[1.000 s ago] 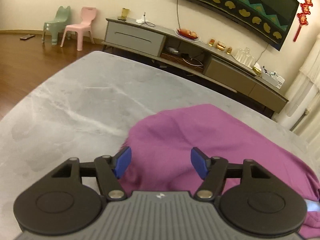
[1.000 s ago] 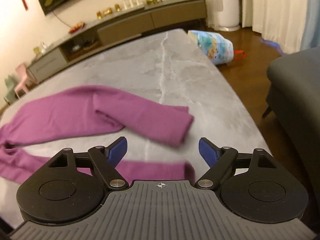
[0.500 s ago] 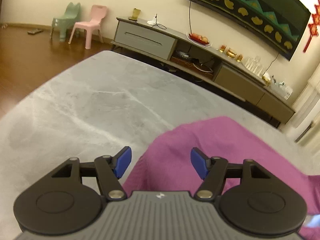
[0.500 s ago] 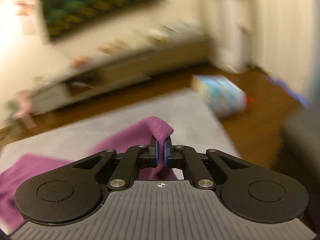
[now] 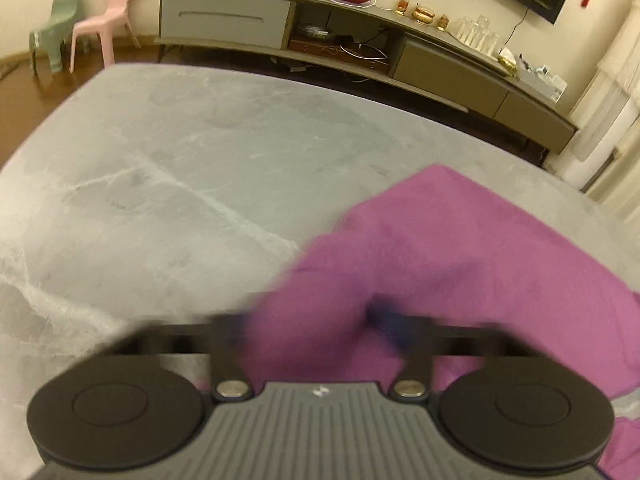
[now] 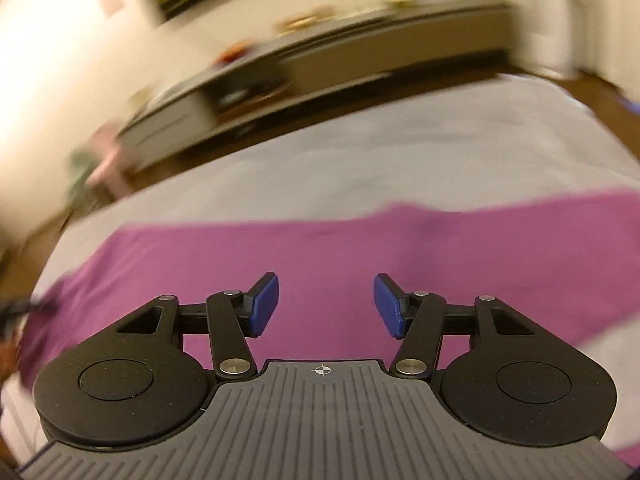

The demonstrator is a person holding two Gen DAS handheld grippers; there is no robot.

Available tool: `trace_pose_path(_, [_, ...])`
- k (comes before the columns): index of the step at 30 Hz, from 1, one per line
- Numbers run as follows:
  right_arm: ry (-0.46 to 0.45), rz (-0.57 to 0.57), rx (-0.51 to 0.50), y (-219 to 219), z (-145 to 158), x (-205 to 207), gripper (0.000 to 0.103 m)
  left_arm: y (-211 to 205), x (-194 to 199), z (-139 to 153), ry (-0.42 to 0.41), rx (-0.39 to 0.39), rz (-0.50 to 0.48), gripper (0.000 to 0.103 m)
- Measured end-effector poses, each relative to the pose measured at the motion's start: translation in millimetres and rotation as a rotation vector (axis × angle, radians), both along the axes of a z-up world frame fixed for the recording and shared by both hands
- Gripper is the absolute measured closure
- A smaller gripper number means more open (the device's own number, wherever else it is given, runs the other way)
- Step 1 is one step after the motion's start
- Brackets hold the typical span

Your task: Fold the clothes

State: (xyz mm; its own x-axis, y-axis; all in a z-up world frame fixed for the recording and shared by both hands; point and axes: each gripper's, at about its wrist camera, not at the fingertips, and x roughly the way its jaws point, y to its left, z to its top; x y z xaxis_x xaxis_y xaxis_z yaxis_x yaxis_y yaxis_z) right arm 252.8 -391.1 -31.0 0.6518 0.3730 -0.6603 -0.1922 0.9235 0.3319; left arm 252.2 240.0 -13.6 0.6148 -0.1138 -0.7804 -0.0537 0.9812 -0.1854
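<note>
The left claw (image 5: 320, 332) has just been closing, and in the left wrist view a bunched fold of the purple garment (image 5: 460, 248) sits right between its blurred fingers, covering the left one. The jaws look drawn in narrow on that fold, so I judge it pinched, though motion blur hides the pads themselves. From this claw the cloth runs away to the far right across the grey marble-patterned bench (image 5: 160, 168), with its far corner pointing toward the low TV cabinet (image 5: 440, 64). Bare bench lies to the left and far left. Two small plastic chairs (image 5: 96, 28) stand at the far left on the wood floor.

In the right wrist view, the right claw (image 6: 326, 306) has just been opening. Its blue pads (image 6: 262, 306) stand moderately apart with nothing between them, and it hangs over the garment, holding no cloth. Here the garment's long axis runs left to right across the bench as a broad band, crosswise to the way the claw points. Cloth lies directly under and just beyond the fingertips, and the far edge of the band is near. The background is smeared by motion.

My reading is that the next fold turns on the left claw's hold at the left end. The right claw is free above the middle of the band.
</note>
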Motion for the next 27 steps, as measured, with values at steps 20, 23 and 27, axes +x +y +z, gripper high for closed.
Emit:
trace_pose_path(20, [-0.033,0.550,-0.461,350,9,-19,0.061,-155,-123,4,-0.192,0.299,-0.528,0.045])
trace_pose_path(23, [0.005,0.489,-0.383,304,0,-17,0.098,-124,-106,14,-0.174,0.102,-0.464,0.037])
trace_pose_path(27, [0.049,0.419,-0.328,247,-12,-38,0.099,-111,-61,12,-0.114,-0.098,-0.397,0.019])
